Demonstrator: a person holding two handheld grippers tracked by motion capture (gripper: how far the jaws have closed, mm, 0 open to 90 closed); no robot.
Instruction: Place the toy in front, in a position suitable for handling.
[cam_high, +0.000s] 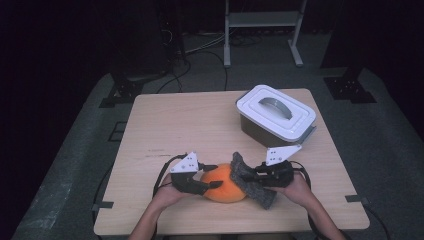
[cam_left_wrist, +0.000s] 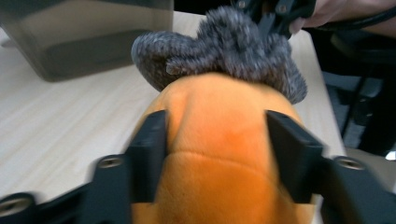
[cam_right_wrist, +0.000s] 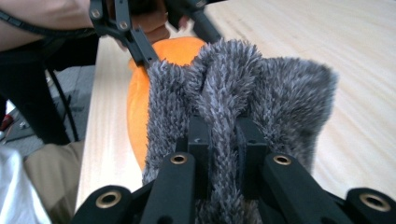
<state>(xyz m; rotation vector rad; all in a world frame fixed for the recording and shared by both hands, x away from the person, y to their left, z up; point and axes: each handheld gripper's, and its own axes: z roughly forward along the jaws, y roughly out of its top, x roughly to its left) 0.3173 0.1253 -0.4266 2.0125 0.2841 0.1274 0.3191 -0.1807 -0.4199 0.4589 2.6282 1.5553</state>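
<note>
Wooden table (cam_high: 165, 120), left claw (cam_left_wrist: 215, 140) clamping orange plush (cam_left_wrist: 219, 140), right claw (cam_right_wrist: 219, 140) pinching grey fuzzy fabric (cam_right_wrist: 243, 88), plush partly hidden.

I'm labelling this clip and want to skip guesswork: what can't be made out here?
- Contents of the lidded box: high view, white lid covers it.
- Orange plush toy, near end: left gripper view, cut off by the bottom edge.
- Grey fuzzy cloth, far side: right gripper view, its own folds hide it.

Orange plush ball (cam_left_wrist: 219, 140) (smooth pile), fuzzy grey knit cloth (cam_right_wrist: 243, 93).
</note>
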